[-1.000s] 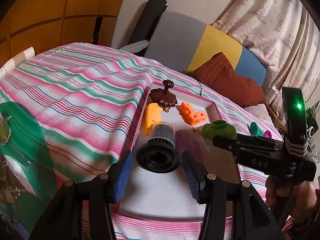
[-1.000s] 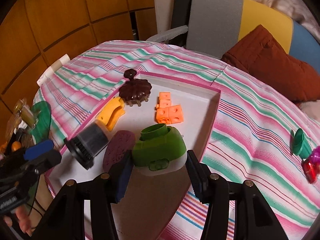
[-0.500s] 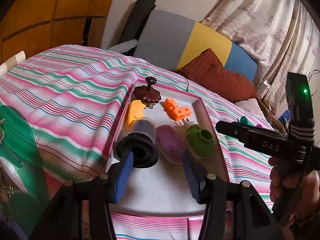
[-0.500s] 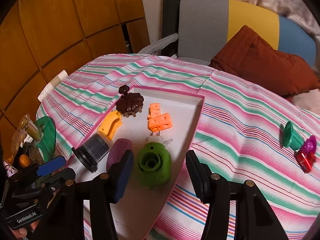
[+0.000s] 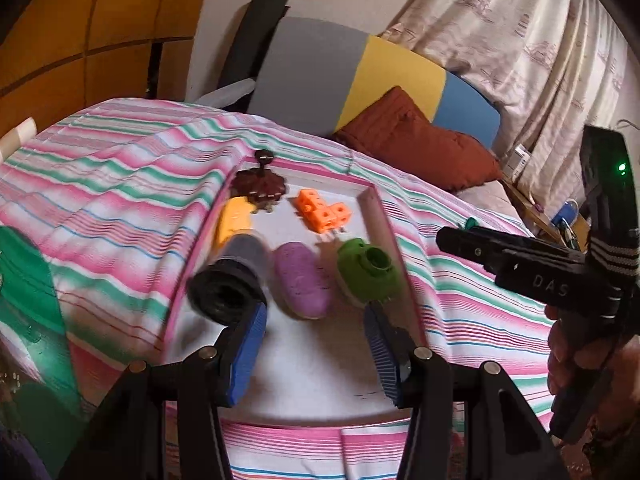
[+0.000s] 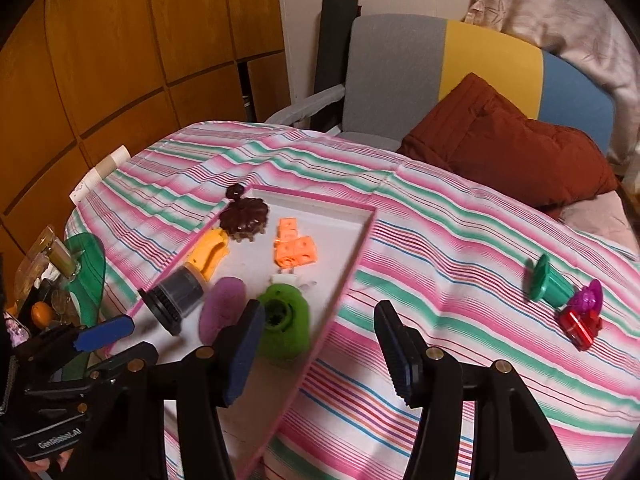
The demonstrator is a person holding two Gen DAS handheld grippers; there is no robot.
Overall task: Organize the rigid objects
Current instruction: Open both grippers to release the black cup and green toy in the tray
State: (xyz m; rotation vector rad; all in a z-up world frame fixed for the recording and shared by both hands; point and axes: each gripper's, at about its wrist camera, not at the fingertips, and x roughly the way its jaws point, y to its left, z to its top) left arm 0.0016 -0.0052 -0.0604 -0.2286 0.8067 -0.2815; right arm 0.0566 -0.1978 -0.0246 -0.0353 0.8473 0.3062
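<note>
Right wrist view: green piece (image 6: 284,330) now released, right gripper (image 6: 316,344) opening.

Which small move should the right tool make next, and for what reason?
Probably swing the right tool toward the green cone piece on the striped cloth. Its jaws are opening with nothing between them, the green toy already lies in the pink tray, and the cone lies outside it.

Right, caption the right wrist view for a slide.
Open right gripper above pink-rimmed tray; green plastic toy inside.

Pink-rimmed white tray (image 6: 362,236) on pink-green striped cloth (image 6: 460,240)
</note>
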